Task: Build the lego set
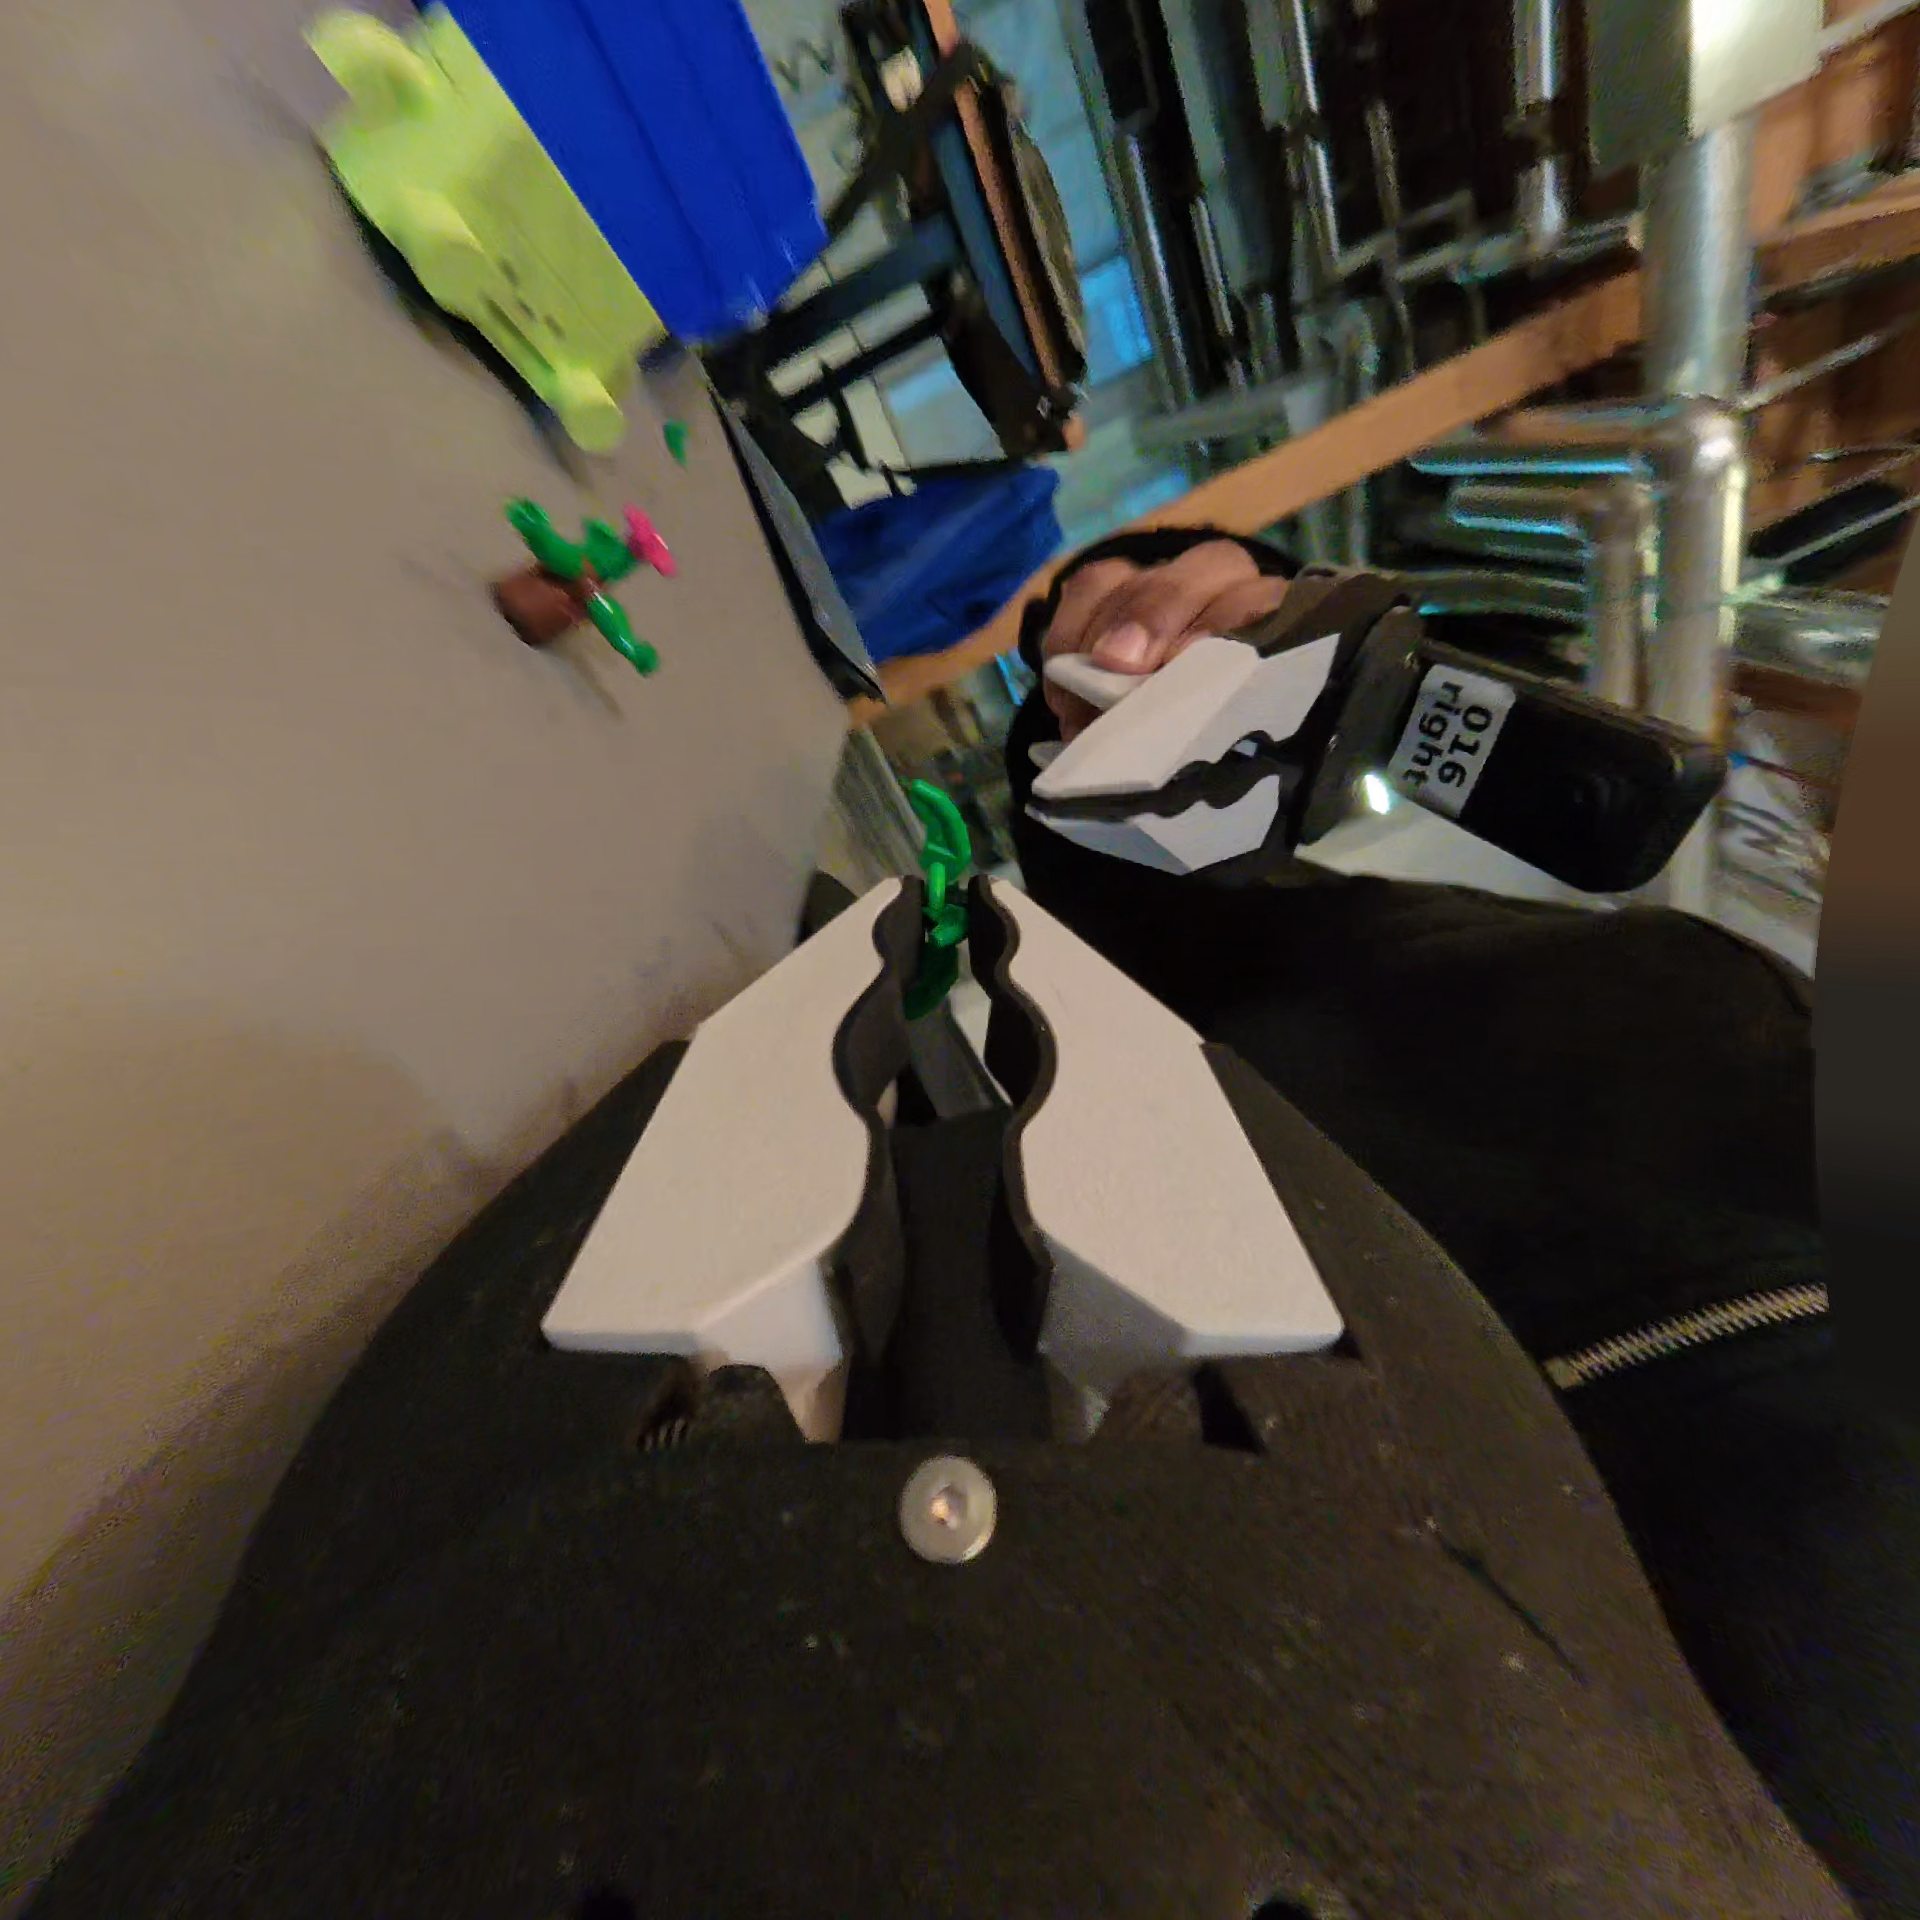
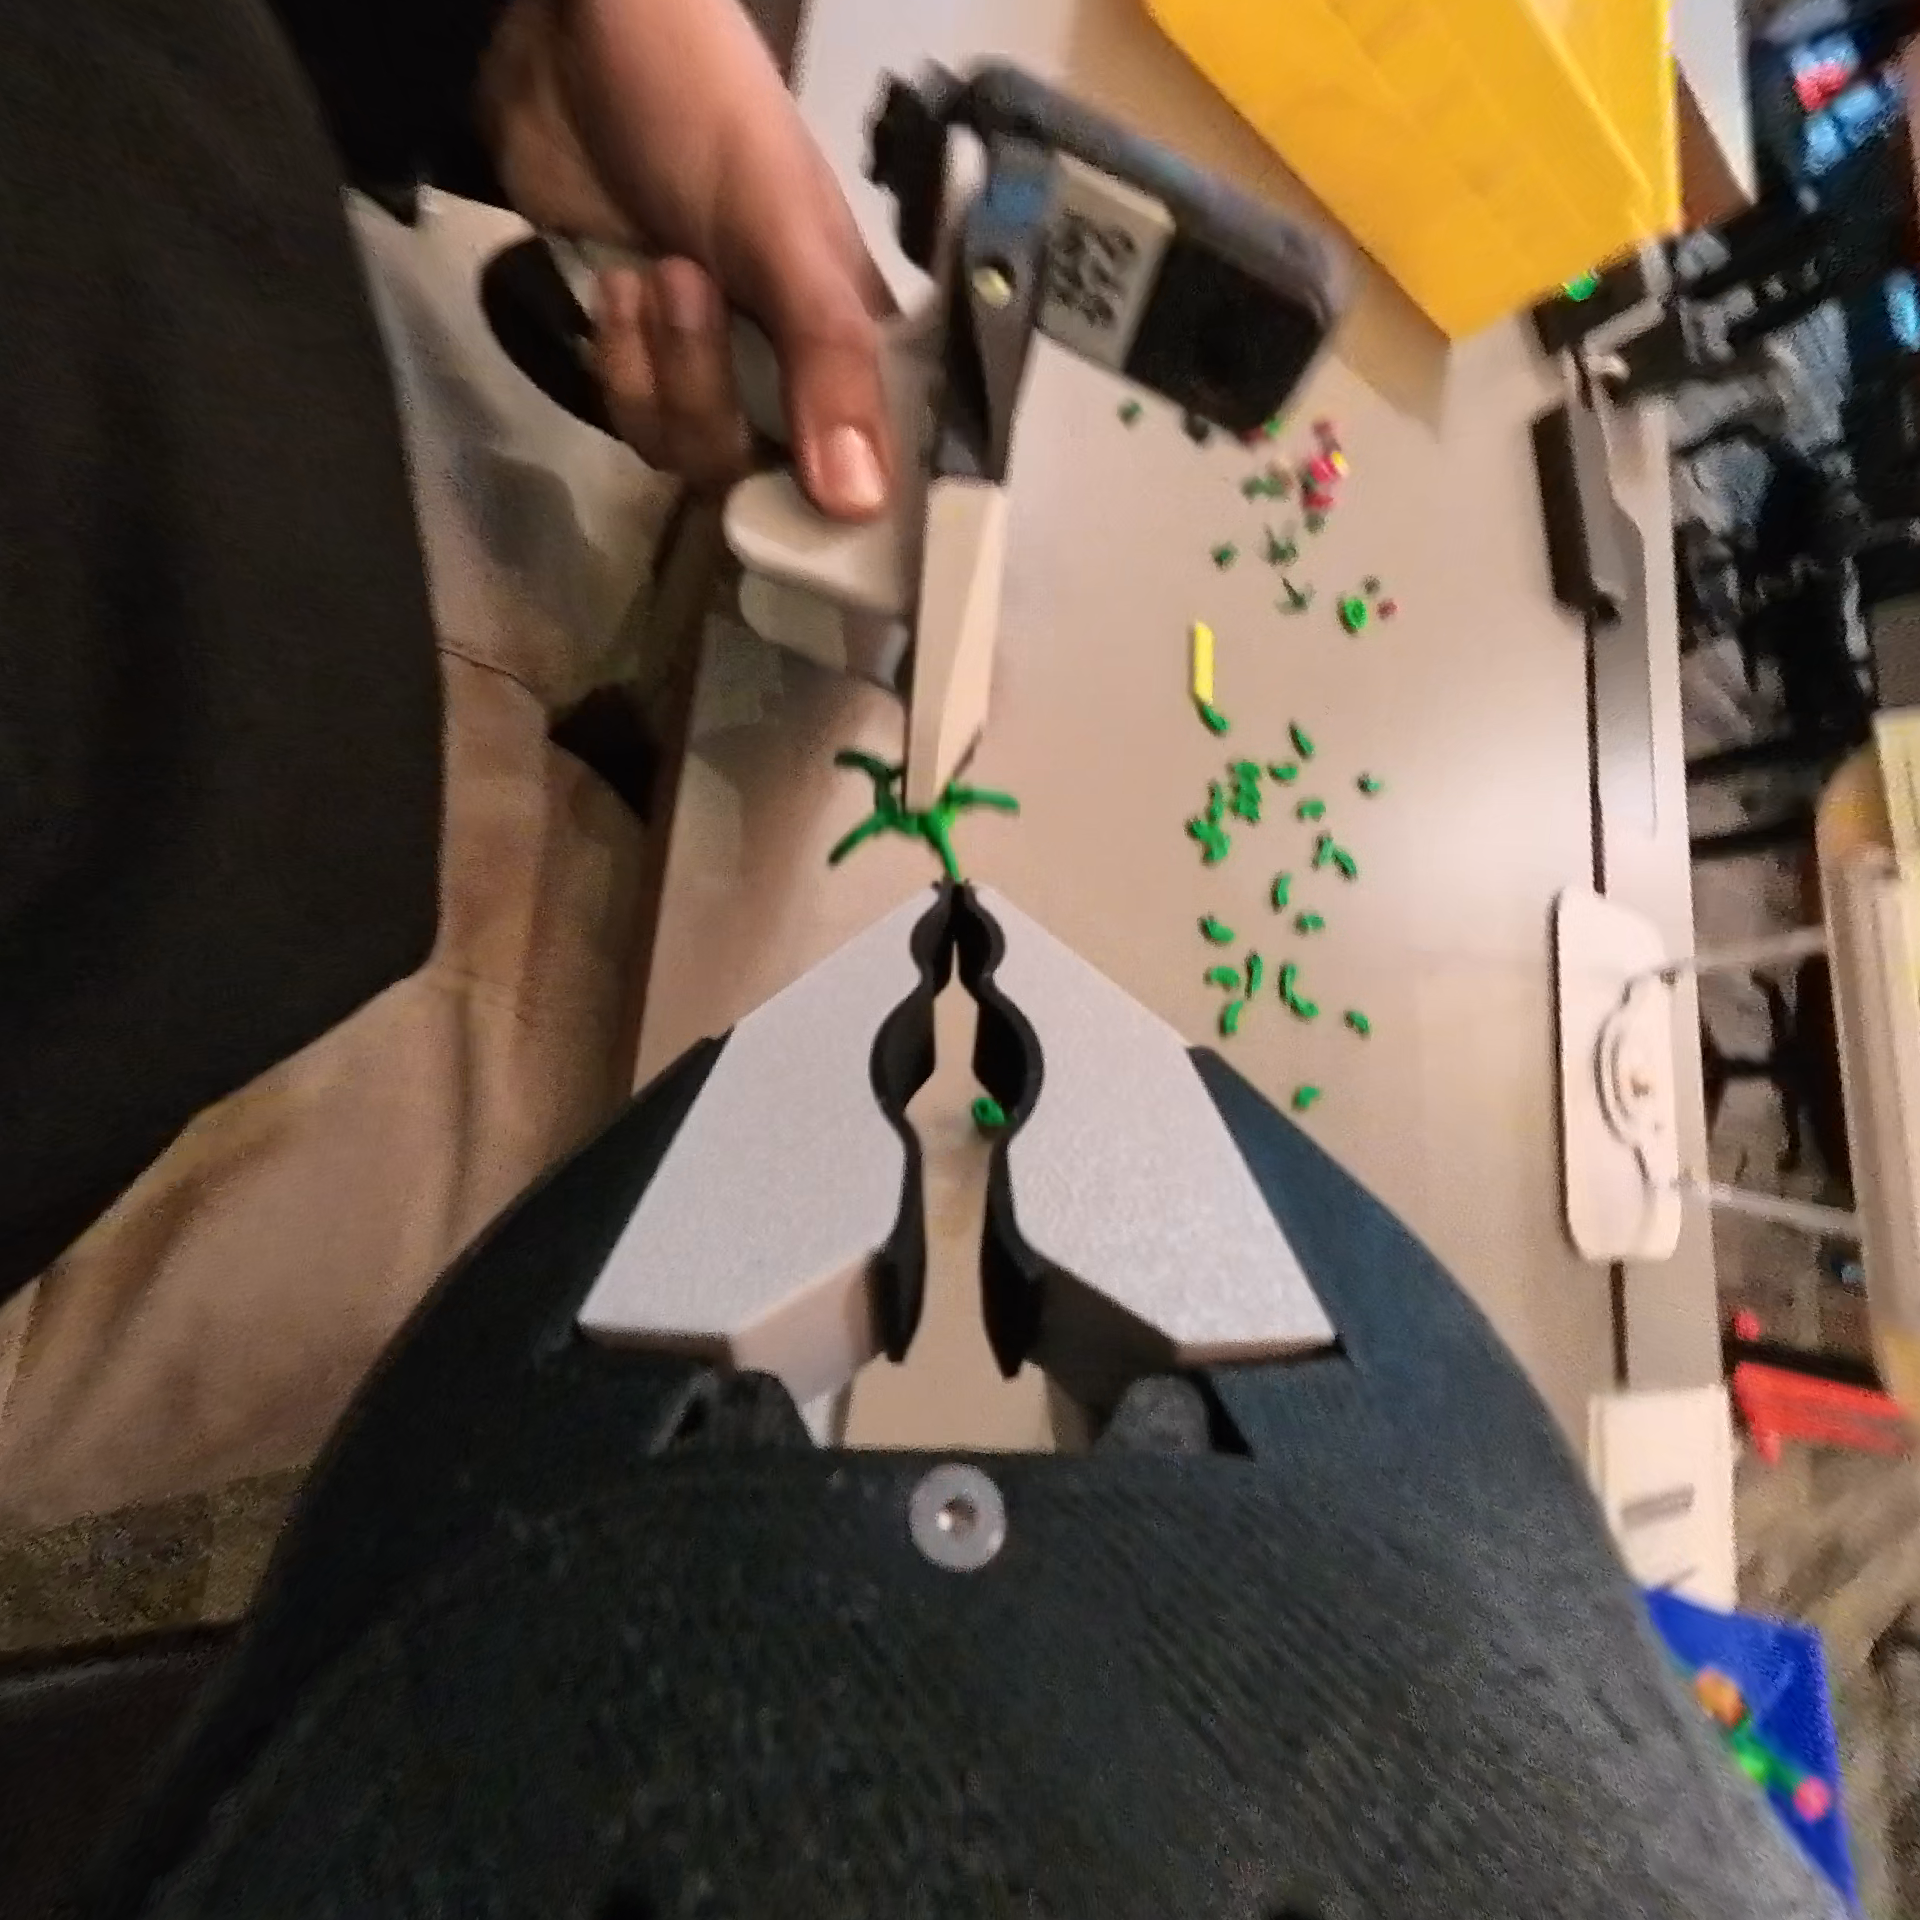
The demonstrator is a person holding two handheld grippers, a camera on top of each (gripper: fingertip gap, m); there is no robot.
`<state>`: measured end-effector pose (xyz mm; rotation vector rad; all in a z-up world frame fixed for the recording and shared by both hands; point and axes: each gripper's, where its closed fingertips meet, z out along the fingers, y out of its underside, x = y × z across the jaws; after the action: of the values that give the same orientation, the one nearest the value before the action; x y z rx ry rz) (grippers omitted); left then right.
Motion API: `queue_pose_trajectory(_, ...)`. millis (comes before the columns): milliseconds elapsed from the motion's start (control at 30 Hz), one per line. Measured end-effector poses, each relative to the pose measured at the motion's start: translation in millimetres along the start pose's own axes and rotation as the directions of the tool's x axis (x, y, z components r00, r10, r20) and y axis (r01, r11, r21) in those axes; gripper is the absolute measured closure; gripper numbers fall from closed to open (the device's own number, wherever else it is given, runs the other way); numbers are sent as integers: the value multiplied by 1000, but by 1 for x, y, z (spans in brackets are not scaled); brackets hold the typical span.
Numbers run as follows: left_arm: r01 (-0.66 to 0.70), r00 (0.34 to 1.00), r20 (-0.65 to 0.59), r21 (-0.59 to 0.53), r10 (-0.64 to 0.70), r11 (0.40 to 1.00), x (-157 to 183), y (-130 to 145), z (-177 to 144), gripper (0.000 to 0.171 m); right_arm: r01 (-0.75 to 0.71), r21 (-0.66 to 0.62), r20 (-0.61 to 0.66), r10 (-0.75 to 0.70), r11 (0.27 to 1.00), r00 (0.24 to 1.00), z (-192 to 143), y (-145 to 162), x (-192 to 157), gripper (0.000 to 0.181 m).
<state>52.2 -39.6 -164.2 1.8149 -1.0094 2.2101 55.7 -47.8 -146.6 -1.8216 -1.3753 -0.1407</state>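
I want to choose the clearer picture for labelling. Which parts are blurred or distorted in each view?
Left wrist view: the lime-green piece and small flower build on the table are smeared by motion, while the left gripper and green stem are sharp. Right wrist view: soft overall; the scattered green pieces and yellow bin are blurred; wide-angle bending shows at the edges.

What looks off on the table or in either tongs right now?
Loose green pieces lie scattered across the table, unsorted. One stray green piece sits right beneath the right tongs. The left tongs hold the green stem assembly normally. Nothing looks damaged.
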Motion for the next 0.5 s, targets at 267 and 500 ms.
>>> queue_pose_trajectory(267,-119,988,111,84,110,989,-5,-19,-14,166,-549,151,-89,565,822,820,-7,47,0,181)
queue_pose_trajectory(500,-128,990,79,99,121,987,-3,-19,-10,165,-701,190,-354,714,688,604,-52,110,30,177)
